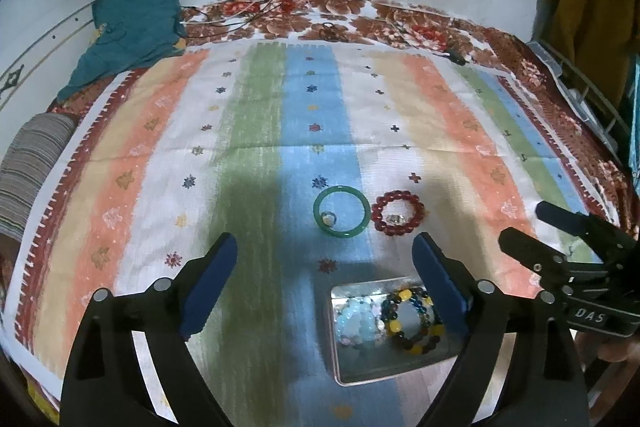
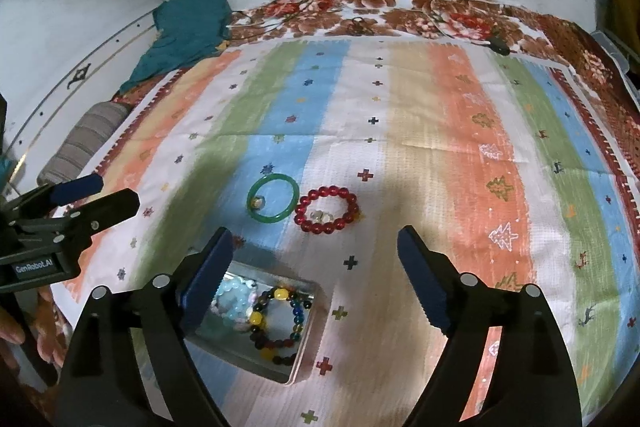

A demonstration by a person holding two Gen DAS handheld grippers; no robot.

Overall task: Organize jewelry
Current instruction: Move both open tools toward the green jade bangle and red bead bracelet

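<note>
Jaws spread wide, released, on left gripper (image 1: 324, 267) and right gripper (image 2: 316, 259); nothing held.

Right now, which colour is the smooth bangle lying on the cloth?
Green. The bangle shows best in the left wrist view, beside the red bead bracelet.

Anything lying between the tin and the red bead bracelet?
No. In the right wrist view only bare striped cloth separates the tin from the red bracelet; the green bangle sits beside it, off that line.
</note>
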